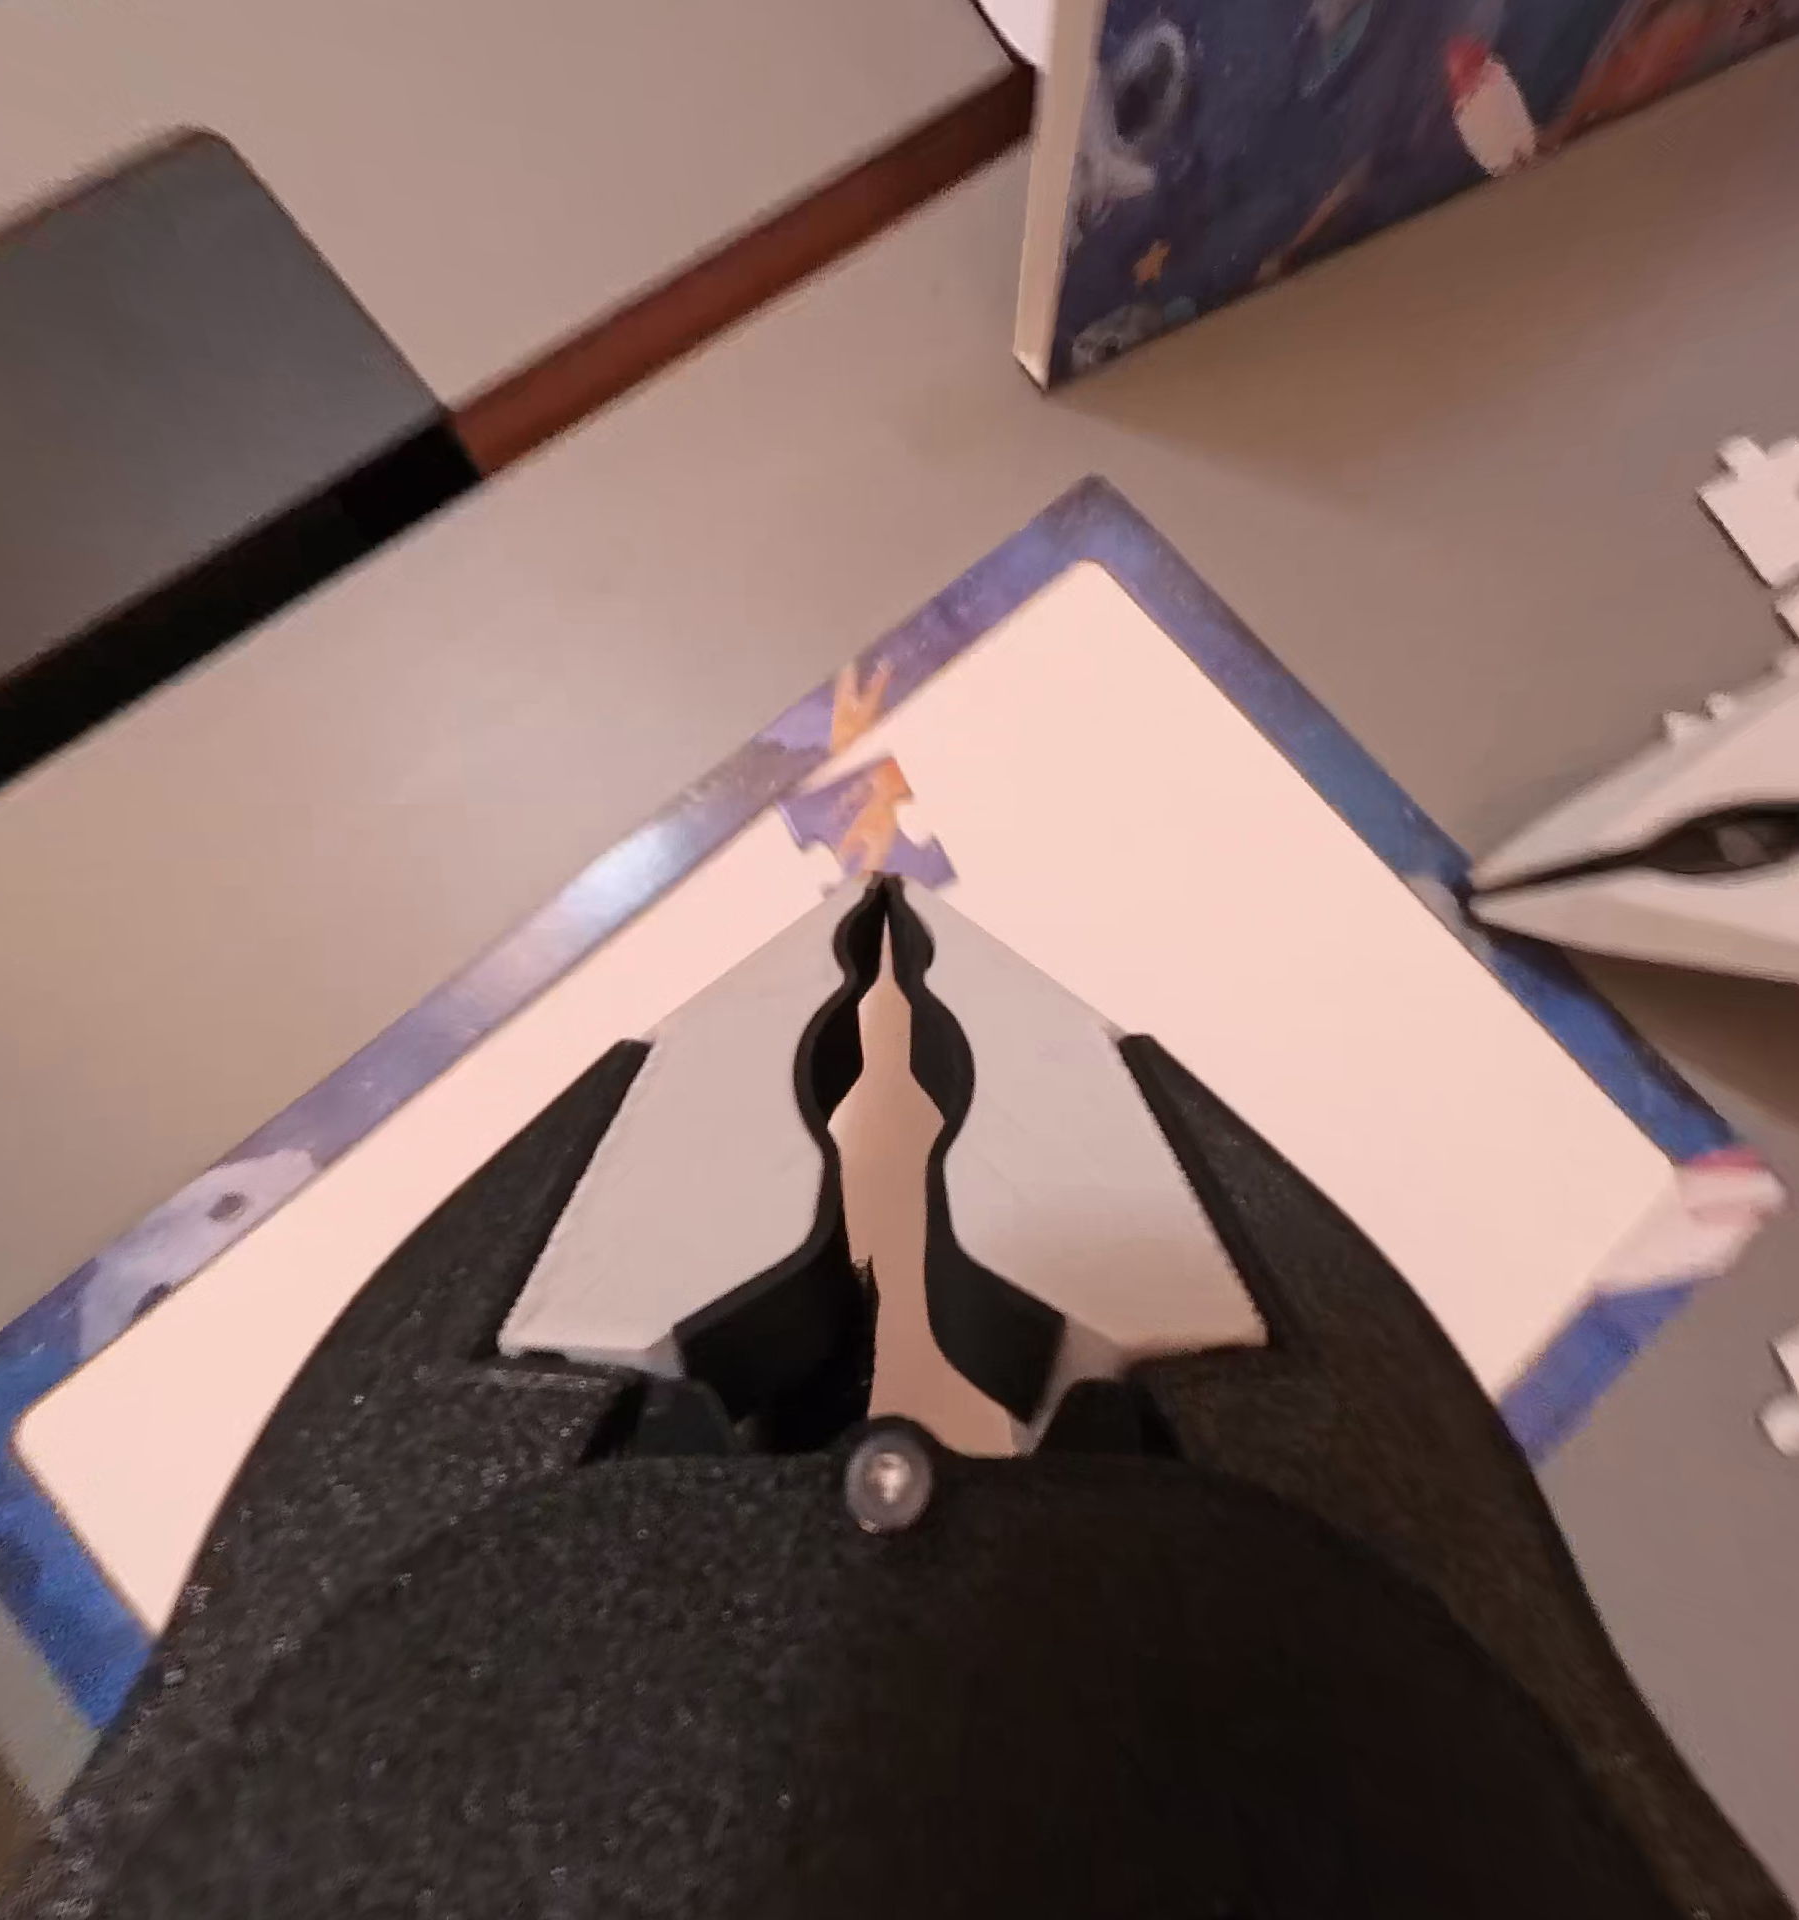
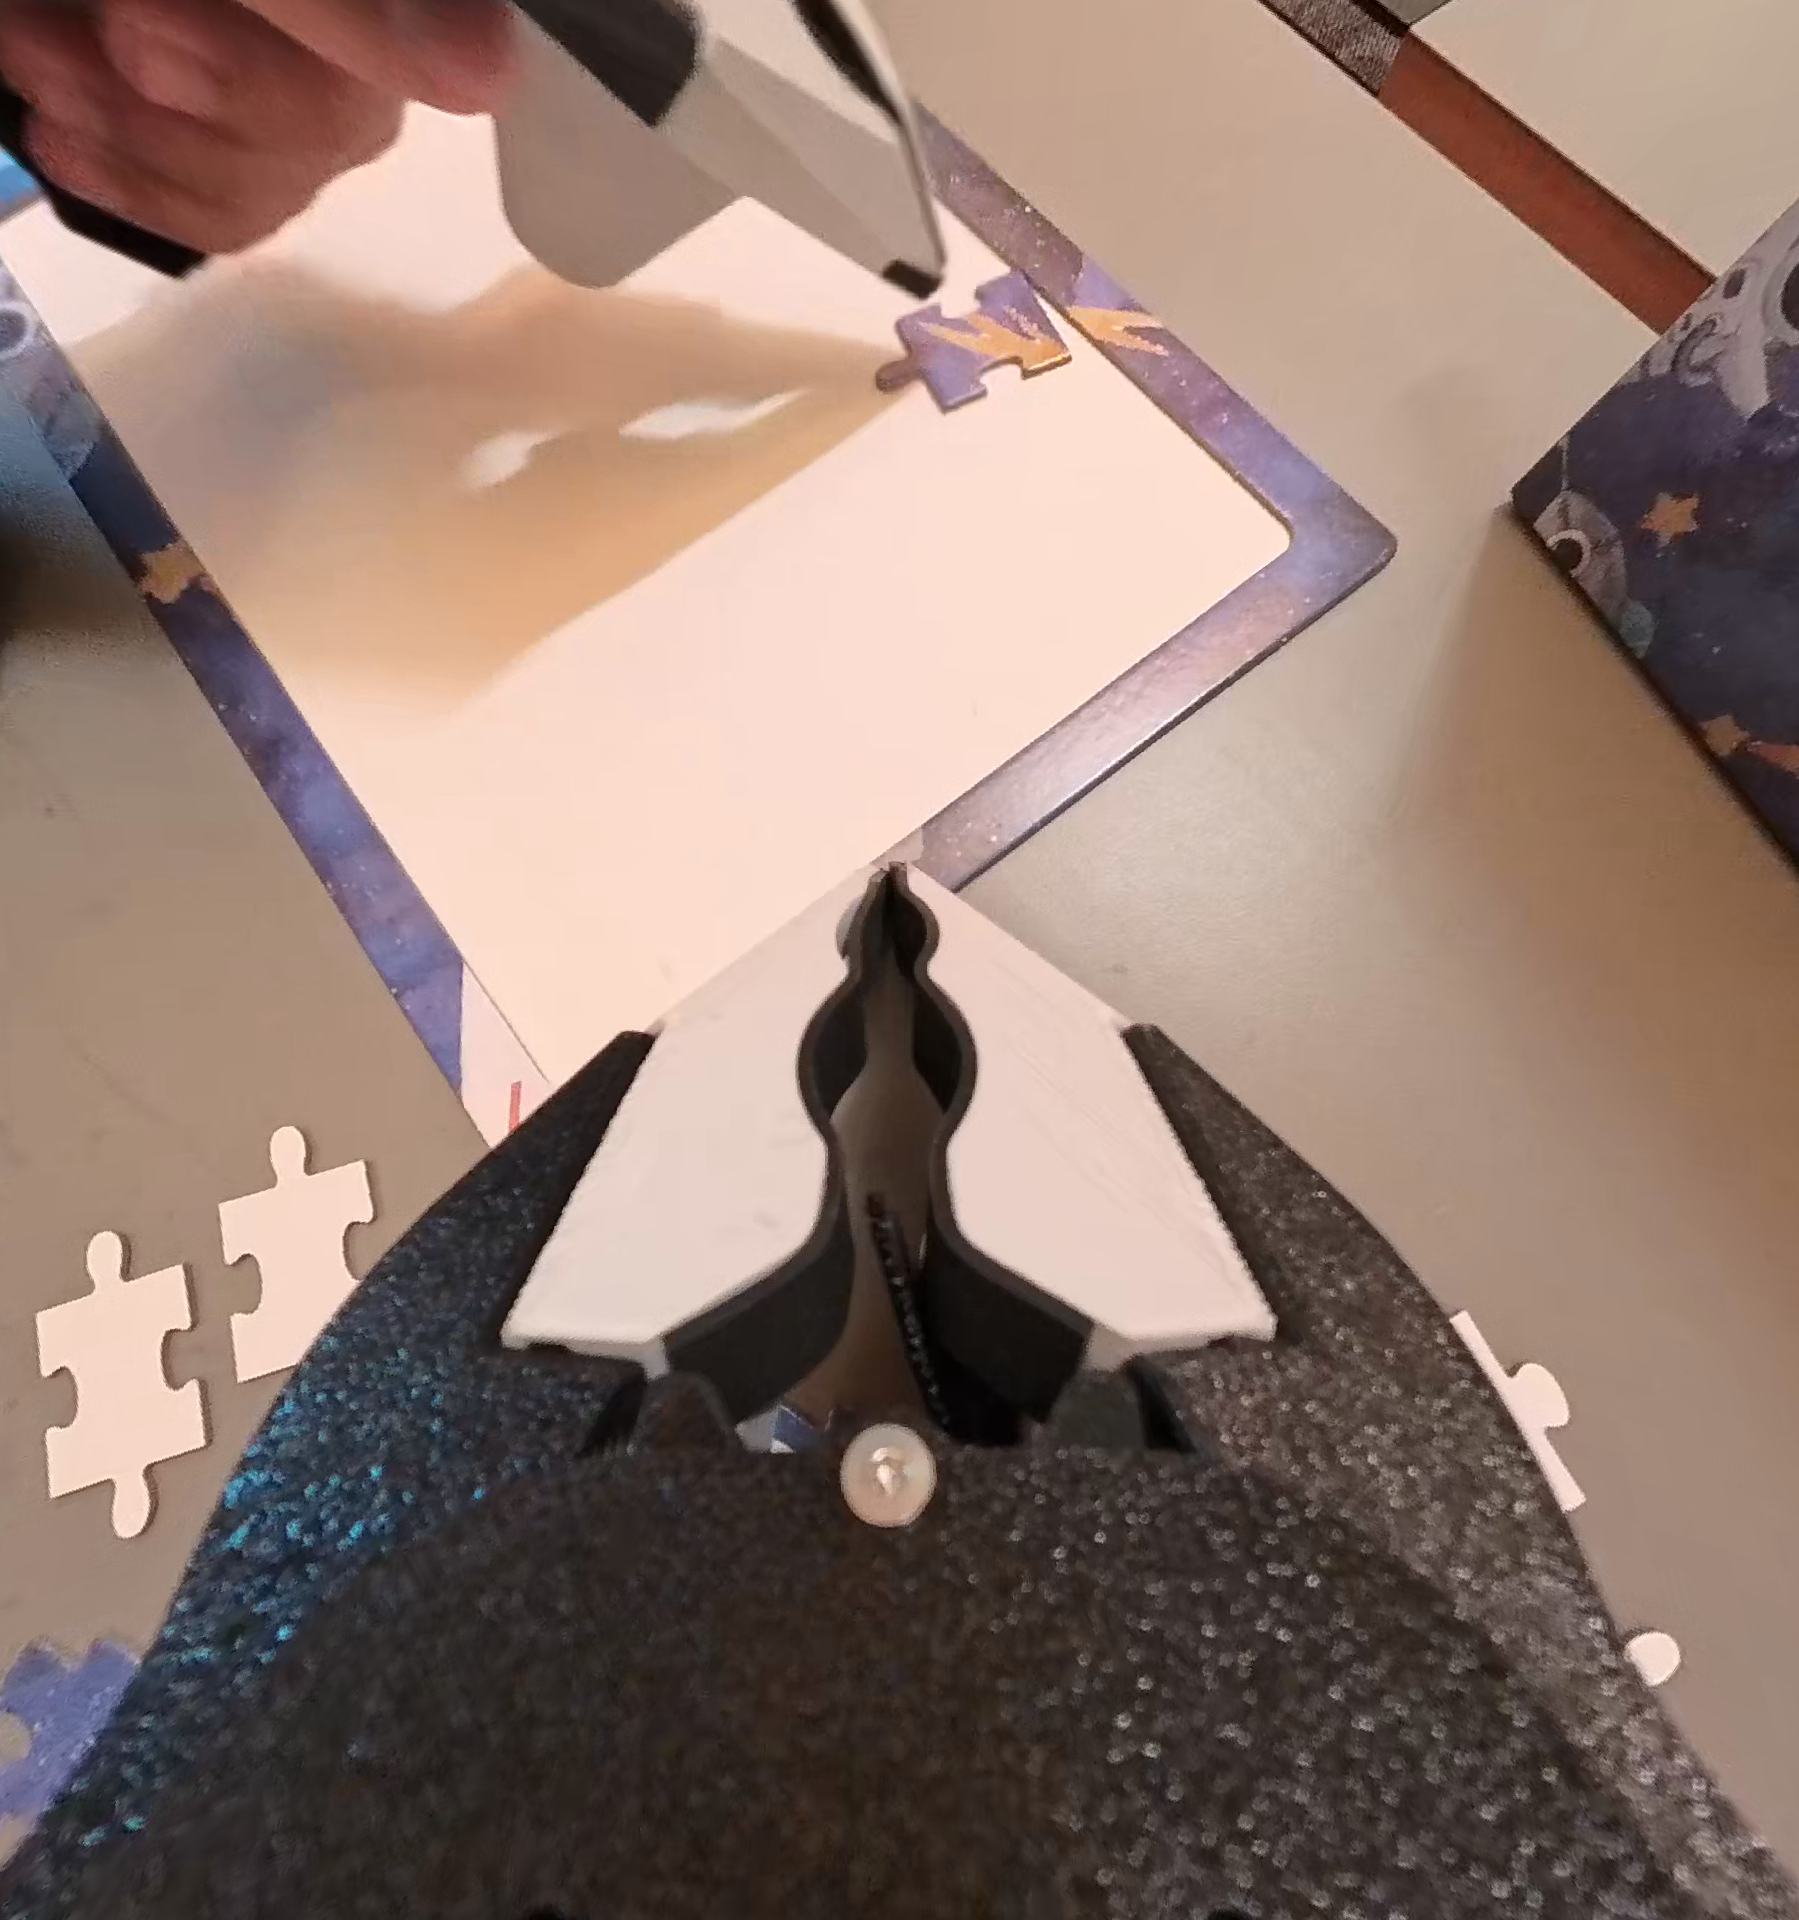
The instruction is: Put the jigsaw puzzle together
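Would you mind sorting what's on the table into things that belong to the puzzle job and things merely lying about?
Belonging to the job:
- blue-bordered puzzle frame tray
- purple piece with gold comet, lying in the tray by its border
- face-down white pieces
- left gripper, tips at that piece
- right gripper

Lying about:
- space-patterned box
- dark chair back

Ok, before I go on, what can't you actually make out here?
- Left wrist view: the left claw tips cover the near edge of the purple piece, so contact is unclear.
- Right wrist view: the right claw body hides most of the white piece at right.
- Both views: the box is cut off by the frame edge.
- Left wrist view: the loose pieces are blurred.
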A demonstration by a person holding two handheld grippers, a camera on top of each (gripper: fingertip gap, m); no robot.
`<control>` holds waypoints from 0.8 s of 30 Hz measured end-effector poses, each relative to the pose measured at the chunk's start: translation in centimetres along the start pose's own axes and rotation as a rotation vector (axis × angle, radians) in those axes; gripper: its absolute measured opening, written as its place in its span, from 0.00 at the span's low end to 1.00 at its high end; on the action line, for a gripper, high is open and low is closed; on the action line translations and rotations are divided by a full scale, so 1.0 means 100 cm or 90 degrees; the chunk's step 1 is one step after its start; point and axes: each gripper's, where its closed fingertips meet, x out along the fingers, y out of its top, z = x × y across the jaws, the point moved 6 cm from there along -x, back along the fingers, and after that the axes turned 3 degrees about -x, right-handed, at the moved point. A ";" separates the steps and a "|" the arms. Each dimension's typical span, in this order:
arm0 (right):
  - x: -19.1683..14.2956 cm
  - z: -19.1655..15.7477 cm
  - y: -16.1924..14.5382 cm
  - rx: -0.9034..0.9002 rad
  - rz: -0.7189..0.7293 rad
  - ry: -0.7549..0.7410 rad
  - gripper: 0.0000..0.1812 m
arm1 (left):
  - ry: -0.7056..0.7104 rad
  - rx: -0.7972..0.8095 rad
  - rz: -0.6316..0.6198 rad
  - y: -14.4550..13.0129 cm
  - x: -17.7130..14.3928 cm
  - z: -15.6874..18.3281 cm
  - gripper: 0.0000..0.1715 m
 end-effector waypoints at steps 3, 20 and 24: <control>0.000 0.000 0.000 -0.001 -0.001 -0.001 0.00 | -0.068 0.015 -0.030 -0.013 0.001 0.012 0.00; -0.001 0.001 -0.001 0.002 0.001 0.011 0.00 | -0.023 -0.032 0.050 0.015 0.021 0.022 0.00; -0.001 0.001 -0.001 0.003 0.001 0.010 0.00 | -0.040 -0.017 0.046 0.021 0.024 0.024 0.00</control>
